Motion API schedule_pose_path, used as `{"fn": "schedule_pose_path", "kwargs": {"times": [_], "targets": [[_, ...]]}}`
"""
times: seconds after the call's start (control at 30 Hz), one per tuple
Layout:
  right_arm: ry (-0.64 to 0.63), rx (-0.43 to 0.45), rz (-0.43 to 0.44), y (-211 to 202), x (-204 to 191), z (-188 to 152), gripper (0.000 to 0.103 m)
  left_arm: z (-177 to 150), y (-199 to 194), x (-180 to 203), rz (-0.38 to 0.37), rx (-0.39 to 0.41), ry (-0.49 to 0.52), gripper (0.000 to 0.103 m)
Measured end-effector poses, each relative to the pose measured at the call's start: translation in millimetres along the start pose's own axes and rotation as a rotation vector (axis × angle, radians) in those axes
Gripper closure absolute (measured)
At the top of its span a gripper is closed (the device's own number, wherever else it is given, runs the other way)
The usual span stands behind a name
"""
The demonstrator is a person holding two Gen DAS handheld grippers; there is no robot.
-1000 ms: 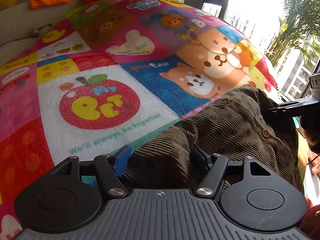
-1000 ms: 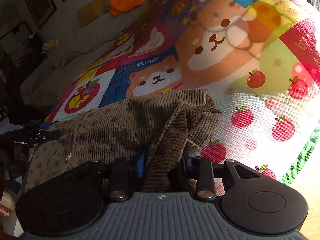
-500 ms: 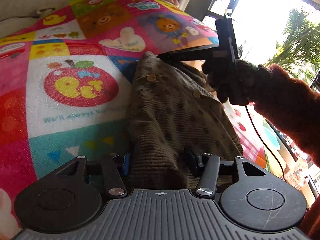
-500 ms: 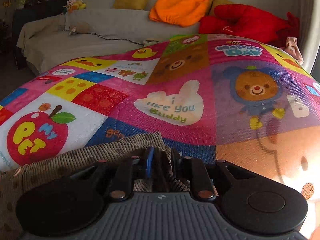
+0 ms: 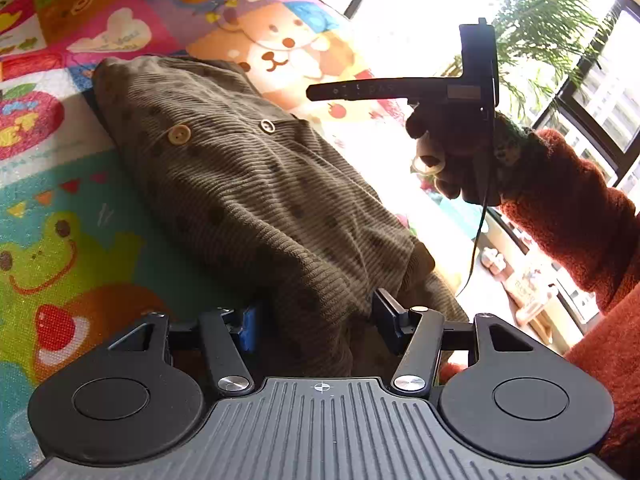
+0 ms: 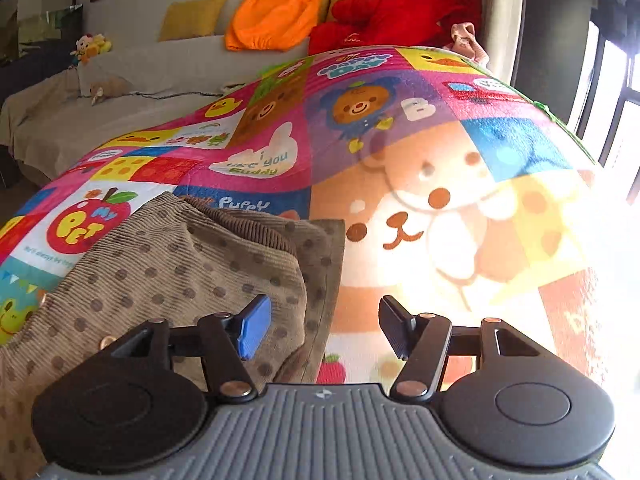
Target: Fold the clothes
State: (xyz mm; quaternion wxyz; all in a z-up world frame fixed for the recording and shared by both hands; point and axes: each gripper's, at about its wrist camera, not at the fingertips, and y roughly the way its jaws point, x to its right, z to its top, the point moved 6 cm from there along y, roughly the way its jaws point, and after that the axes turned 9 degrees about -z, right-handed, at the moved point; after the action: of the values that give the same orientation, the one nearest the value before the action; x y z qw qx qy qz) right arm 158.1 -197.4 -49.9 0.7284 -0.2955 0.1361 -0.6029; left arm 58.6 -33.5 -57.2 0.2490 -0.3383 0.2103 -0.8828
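Note:
A brown dotted corduroy garment (image 5: 248, 184) with buttons (image 5: 179, 135) lies folded lengthwise on the colourful play mat (image 5: 60, 240). My left gripper (image 5: 316, 320) is open at the garment's near end, and bunched fabric fills the gap between its fingers. In the left wrist view my right gripper (image 5: 316, 92) hovers above the garment's right side, held by a hand in a rust-red fuzzy sleeve (image 5: 568, 208). In its own view the right gripper (image 6: 324, 328) stands open with nothing held. The garment (image 6: 168, 272) sits under its blue left finger (image 6: 252, 332), and the folded edge ends mid-gap.
The mat (image 6: 400, 120) stretches ahead to a grey sofa (image 6: 120, 92) with orange (image 6: 272, 20), red (image 6: 392, 16) and yellow cushions. A bright window (image 5: 560, 40) with a plant outside is on the right. The right gripper's cable (image 5: 480, 232) hangs from the hand.
The right gripper, shut on the garment's edge before, has let go, opened and lifted away. The carried-over fold now lies flat. The left gripper stays at the near end.

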Motion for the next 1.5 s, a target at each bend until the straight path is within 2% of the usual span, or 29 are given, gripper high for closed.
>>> {"fn": "schedule_pose_path", "kwargs": {"times": [0.1,0.17,0.23,0.33,0.43,0.47,0.57,0.67,0.7,0.73,0.87,1.03,1.07,1.1,1.17,1.27,1.3,1.43,1.5], "targets": [[0.059,-0.005,0.036,-33.2,9.9,-24.2,0.037,0.4,0.4,15.4,-0.012,-0.028,0.047,0.031],[0.090,-0.002,0.068,-52.2,7.5,-38.8,0.035,13.8,-14.5,13.9,0.004,0.025,0.054,0.025],[0.113,0.004,0.122,-66.9,-4.8,-54.8,0.035,32.5,-24.8,9.3,0.020,0.090,0.052,0.015],[0.113,0.001,0.200,-78.9,-28.0,-76.3,0.035,68.5,-33.3,-2.8,0.043,0.208,0.036,0.014],[0.078,-0.031,0.258,-79.5,-56.6,-98.5,0.034,99.9,-18.2,-24.5,0.063,0.273,-0.018,0.013],[0.069,-0.044,0.265,-77.9,-63.9,-105.5,0.032,108.2,-8.2,-34.5,0.069,0.274,-0.036,0.013],[-0.019,-0.001,0.220,-86.7,-79.0,-114.8,0.028,122.1,22.8,-64.5,0.092,0.242,-0.079,0.011],[-0.025,-0.021,0.245,-88.9,-76.5,-114.7,0.025,116.1,55.0,-98.8,0.141,0.171,-0.153,0.011],[-0.014,-0.030,0.260,-88.3,-73.9,-113.4,0.024,114.1,58.5,-102.7,0.129,0.181,-0.143,0.008],[-0.003,-0.038,0.276,-87.7,-71.3,-112.0,0.023,113.3,58.9,-101.4,0.116,0.184,-0.126,0.006],[0.076,-0.056,0.329,-84.7,-55.2,-93.7,0.019,114.4,47.4,-95.8,0.120,0.176,-0.119,0.006],[0.132,0.053,0.260,-66.6,-25.8,-47.0,0.018,124.5,24.8,-90.5,0.008,0.261,-0.160,0.005],[0.133,0.063,0.260,-59.8,-25.3,-40.3,0.021,125.6,26.1,-93.9,0.012,0.264,-0.173,0.005],[0.134,0.073,0.260,-52.9,-24.7,-33.6,0.030,126.6,27.4,-97.4,0.018,0.266,-0.187,0.005],[0.147,0.037,0.298,-31.7,-28.5,-28.3,0.040,122.6,38.7,-113.3,0.074,0.218,-0.237,0.005],[0.145,-0.068,0.301,5.0,-36.3,-35.1,0.040,123.5,38.2,-117.9,0.070,0.217,-0.249,0.005],[0.149,-0.078,0.309,9.4,-36.7,-37.7,0.041,126.1,34.7,-116.8,0.078,0.220,-0.250,0.005],[0.172,-0.073,0.319,5.3,-27.5,-30.8,0.040,143.4,7.6,-127.0,0.159,0.294,-0.275,0.004],[0.206,-0.064,0.290,22.0,-16.0,-16.5,0.038,149.9,8.1,-140.9,0.168,0.287,-0.328,0.004]]}}
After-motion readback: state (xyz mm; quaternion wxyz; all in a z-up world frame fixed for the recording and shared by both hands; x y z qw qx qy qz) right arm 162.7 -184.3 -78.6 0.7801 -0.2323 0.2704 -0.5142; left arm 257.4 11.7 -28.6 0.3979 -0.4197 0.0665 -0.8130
